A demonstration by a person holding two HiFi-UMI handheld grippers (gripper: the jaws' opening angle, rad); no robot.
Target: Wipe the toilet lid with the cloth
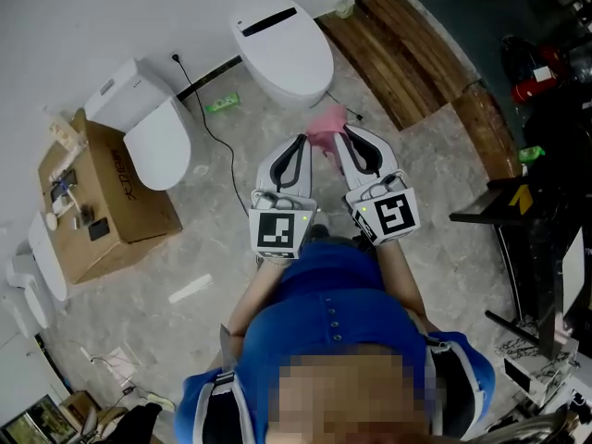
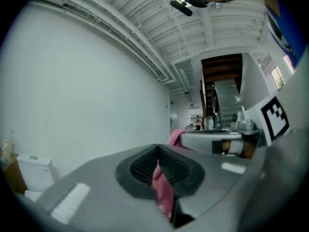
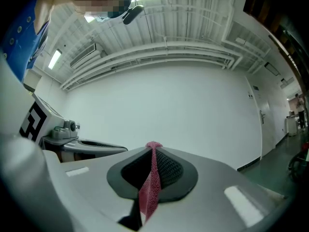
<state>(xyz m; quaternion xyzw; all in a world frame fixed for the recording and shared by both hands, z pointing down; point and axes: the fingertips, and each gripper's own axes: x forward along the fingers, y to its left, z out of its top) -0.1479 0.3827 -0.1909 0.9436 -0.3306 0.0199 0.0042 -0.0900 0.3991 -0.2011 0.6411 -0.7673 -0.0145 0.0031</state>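
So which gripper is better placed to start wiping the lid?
Left, marginally. Both left gripper and right gripper are shut on the pink cloth, but the left lines up more directly with the toilet lid ahead.

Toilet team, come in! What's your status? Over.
Left gripper and right gripper both shut on pink cloth. Cloth short of toilet lid, not touching. Nothing on the lid.

Pink cloth [image 1: 325,129], coarse open weave. White toilet lid [image 1: 287,55], smooth, glossy. Dark planks [image 1: 400,55], grained wood. Brown box [image 1: 125,206], matt cardboard.
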